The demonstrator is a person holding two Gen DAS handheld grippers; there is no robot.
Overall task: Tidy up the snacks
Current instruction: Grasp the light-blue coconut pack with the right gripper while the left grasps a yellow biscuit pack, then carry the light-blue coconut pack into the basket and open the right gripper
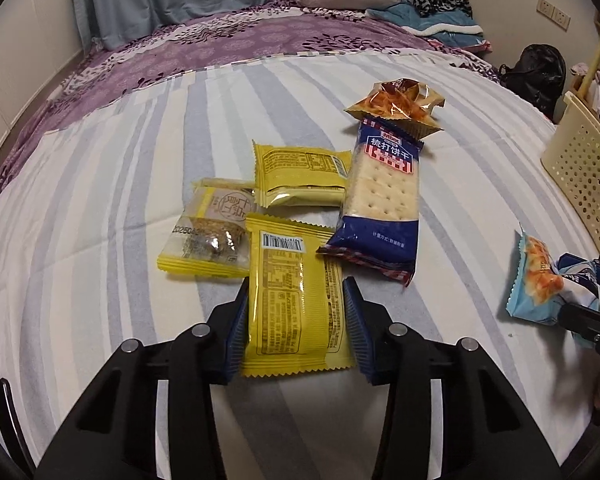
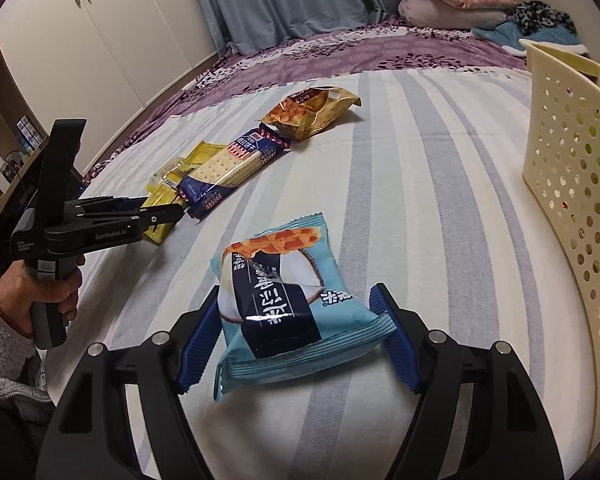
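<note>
Left tongs (image 1: 296,320) straddle a yellow pack (image 1: 294,300) on the bed (image 1: 480,184), pads at its sides, pinch unclear. Right tongs (image 2: 296,336) gape around a blue pack (image 2: 284,304), untouched. Basket (image 2: 572,184) at 2 o'clock. Risk: slick film slips from either grip; 4 more snacks crowd 12 o'clock

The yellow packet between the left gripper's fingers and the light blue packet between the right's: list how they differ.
The yellow packet is flat and lies back side up, barcode and fine print showing; the light blue packet is puffed and lies front side up, with a food picture. The left gripper closely flanks its packet; the right gripper stands wider. Both packets are sealed and lie on the striped sheet.
</note>
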